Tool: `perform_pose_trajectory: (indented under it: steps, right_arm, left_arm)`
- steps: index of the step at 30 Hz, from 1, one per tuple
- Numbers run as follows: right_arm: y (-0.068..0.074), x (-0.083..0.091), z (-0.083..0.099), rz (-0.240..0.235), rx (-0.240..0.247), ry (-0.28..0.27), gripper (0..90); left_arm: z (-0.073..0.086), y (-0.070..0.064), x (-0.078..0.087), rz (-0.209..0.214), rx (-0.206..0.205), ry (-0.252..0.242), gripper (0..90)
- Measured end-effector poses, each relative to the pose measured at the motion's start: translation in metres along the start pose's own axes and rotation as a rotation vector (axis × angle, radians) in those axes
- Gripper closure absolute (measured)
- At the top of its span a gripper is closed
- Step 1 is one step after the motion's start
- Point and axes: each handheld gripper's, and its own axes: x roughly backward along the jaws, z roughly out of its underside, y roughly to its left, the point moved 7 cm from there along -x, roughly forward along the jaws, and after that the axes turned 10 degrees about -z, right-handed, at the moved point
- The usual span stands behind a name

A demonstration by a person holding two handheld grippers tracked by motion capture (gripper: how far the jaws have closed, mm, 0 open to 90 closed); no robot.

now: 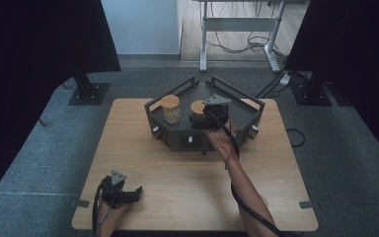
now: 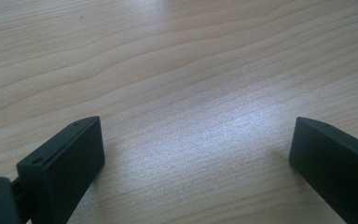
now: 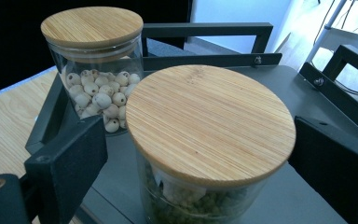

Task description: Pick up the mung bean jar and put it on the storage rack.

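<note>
A dark tray (image 1: 177, 139) with a raised rail stands at the table's far middle and holds two glass jars with bamboo lids. The left jar (image 1: 170, 109) (image 3: 95, 70) is full of white balls. The right jar (image 1: 197, 106) (image 3: 209, 135) has green and pale contents. My right gripper (image 1: 198, 118) (image 3: 200, 140) is open with one jaw on each side of that green jar, just below its lid. My left gripper (image 1: 132, 192) (image 2: 196, 140) is open low over bare wood near the front left, with nothing between its jaws.
The wooden table (image 1: 177, 192) has bare room in front of the tray. The tray's rail (image 3: 205, 30) rises behind the jars. Dark stands (image 1: 86, 91) and a desk frame (image 1: 239, 29) are on the floor beyond.
</note>
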Motion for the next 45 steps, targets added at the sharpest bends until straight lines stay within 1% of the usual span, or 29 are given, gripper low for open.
perform_pose_trajectory:
  steps: [12, 22, 28, 34, 45]
  right_arm:
    - [0.001, 0.015, -0.003, -0.002, 0.012, -0.023, 4.7]
    - [0.003, 0.028, -0.004, -0.009, 0.022, -0.032, 5.1]
    - [0.003, 0.037, -0.003, -0.008, 0.029, -0.034, 5.4]
    - [0.004, 0.047, 0.000, -0.018, 0.032, -0.035, 5.9]
    - [0.003, 0.057, 0.006, -0.026, 0.030, -0.035, 6.2]
  left_arm:
    - [0.000, 0.000, 0.000, 0.000, 0.000, 0.000, 2.9]
    - [0.000, 0.000, 0.000, 0.000, -0.002, 0.000, 2.9]
    - [0.000, 0.000, 0.000, 0.000, -0.002, 0.000, 2.9]
    - [0.000, 0.000, 0.000, 0.000, -0.001, -0.001, 2.9]
    - [0.000, 0.000, 0.000, 0.000, 0.000, -0.001, 2.9]
